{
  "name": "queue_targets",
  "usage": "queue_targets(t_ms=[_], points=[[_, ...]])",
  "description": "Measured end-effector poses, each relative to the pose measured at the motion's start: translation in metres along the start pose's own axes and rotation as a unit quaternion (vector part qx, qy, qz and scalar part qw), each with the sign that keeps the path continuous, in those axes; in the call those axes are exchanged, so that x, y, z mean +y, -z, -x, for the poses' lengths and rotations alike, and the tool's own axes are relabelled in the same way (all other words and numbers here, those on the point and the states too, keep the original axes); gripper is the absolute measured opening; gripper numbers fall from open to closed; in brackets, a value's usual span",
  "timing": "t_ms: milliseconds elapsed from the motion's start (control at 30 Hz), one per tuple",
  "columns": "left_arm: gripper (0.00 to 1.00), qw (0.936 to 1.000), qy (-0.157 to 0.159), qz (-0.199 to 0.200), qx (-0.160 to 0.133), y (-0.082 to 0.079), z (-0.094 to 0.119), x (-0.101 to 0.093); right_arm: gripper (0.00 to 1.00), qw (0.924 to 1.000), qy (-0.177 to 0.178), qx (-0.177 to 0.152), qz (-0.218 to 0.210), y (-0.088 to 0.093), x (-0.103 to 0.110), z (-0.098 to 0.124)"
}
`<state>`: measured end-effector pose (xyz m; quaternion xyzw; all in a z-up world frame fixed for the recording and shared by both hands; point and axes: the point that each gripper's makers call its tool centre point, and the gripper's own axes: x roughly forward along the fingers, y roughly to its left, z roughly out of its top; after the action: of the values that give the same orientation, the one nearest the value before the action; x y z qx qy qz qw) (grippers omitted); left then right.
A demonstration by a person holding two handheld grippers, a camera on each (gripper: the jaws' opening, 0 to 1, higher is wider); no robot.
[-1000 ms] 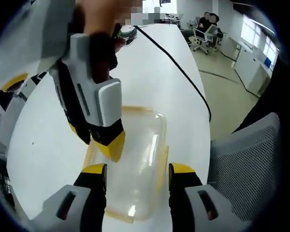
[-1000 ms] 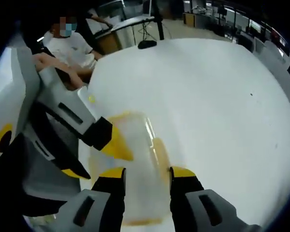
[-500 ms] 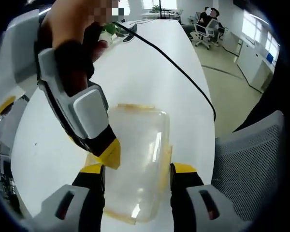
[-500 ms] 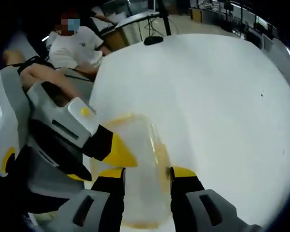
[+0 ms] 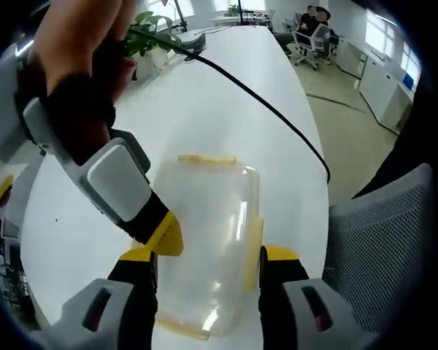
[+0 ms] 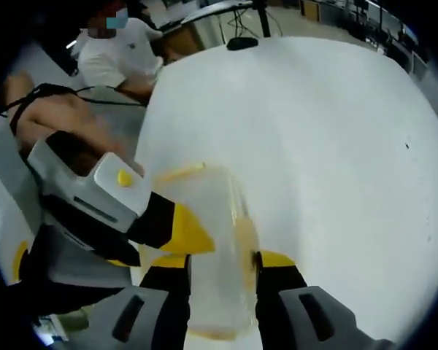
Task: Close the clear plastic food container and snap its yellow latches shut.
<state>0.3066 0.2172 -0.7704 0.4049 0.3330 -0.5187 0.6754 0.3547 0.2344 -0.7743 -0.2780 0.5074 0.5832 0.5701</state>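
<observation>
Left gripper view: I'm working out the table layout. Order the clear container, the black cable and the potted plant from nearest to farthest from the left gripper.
1. Clear container: between the left gripper's jaws.
2. Black cable: beyond it, crossing the table to the right edge.
3. Potted plant: far end, upper left.

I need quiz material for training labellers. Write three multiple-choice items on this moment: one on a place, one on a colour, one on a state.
1. Where does the clear container rest?
A. on the white table
B. on the mesh chair
C. on the floor

2. What colour is the latch on the container's side?
A. blue
B. yellow
C. red

3. How does the left gripper stand?
A. shut on the cable
B. open, fingers either side of the container
C. shut on the plant

Answers: 1 A, white tabletop surrounds it; 2 B, a yellow strip runs along its edge; 3 B, container shows between both fingers.
</observation>
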Motion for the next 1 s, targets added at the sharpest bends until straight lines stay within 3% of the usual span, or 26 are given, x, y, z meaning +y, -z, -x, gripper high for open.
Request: queue_targets(t_ms=[467,567,767,800,1000], points=[[0.53,1.0000,0.005,-0.002,0.002,0.0011,-0.0006,0.0015,0.28,0.9977,-0.010,0.061,0.028,0.0004,0.0019,-0.0020],[0.53,1.0000,0.008,-0.005,0.001,0.0009,-0.0012,0.0025,0.26,0.9970,-0.018,0.073,0.017,-0.0005,0.0010,0.0001],[0.51,1.0000,0.007,-0.007,0.000,0.0018,-0.0021,0.0036,0.27,0.9967,-0.016,0.075,0.026,-0.0017,-0.0010,0.0004],[0.51,0.9997,-0.004,-0.025,0.007,0.0062,-0.0017,0.0079,0.27,0.9970,-0.008,0.074,0.018,-0.0002,-0.0035,0.0011],[0.52,0.9999,0.002,-0.016,-0.002,0.0021,-0.0018,0.0050,0.28,0.9975,-0.010,0.068,0.015,0.0027,-0.0040,0.0017]])
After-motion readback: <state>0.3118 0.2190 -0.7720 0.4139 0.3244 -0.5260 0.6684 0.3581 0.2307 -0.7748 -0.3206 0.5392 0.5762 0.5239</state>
